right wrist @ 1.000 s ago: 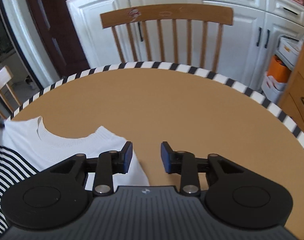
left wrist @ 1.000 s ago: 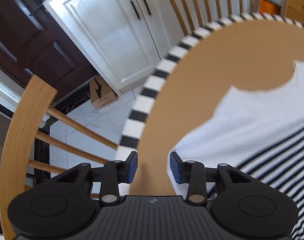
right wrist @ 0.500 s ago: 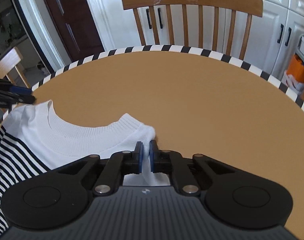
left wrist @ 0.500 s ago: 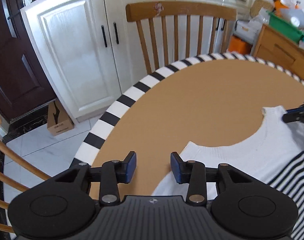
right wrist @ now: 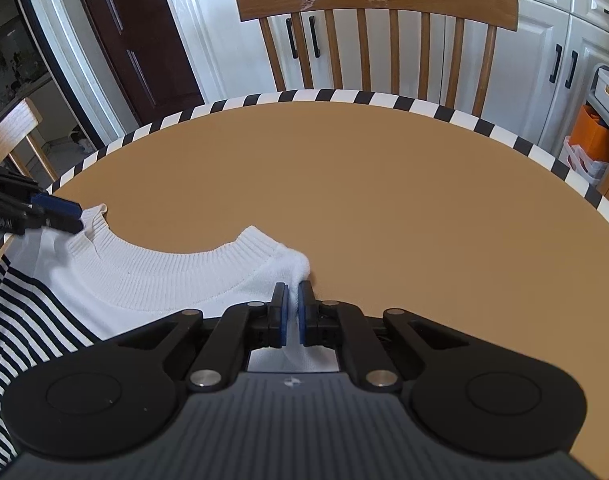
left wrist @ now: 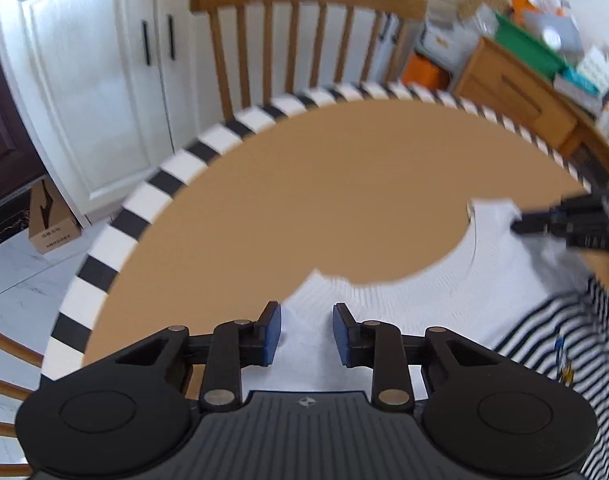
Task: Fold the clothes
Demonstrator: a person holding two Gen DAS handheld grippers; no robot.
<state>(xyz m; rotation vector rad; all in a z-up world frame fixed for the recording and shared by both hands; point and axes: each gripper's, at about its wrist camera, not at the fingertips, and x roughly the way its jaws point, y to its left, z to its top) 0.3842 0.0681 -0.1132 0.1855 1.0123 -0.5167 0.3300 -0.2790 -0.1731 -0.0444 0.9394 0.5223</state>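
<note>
On the round table (right wrist: pixel 384 184), right tongs (right wrist: pixel 290 300) pinch the ribbed white sweater (right wrist: pixel 164 272); left tongs (left wrist: pixel 306 320) closing around its shoulder.

Bright, even daylight in both views; its source is out of frame.

Left wrist view: motion blur throughout. The round tan table with a black-and-white checked rim (left wrist: pixel 288 216) has a smeared edge; beyond the table, the spindle-back wooden chair (left wrist: pixel 304 36) and the cluttered wooden sideboard (left wrist: pixel 516 96) are soft.

Right wrist view: sharp. Rib knit of the white sweater with navy stripes (right wrist: pixel 176 276) reads clearly. Soft short shadow on the table just right of the sweater's bunched shoulder. Mild sheen on the white panelled cabinet doors (right wrist: pixel 224 28) behind the table.

Strong fisheye bending; table rim bows, corners vignette to black.
</note>
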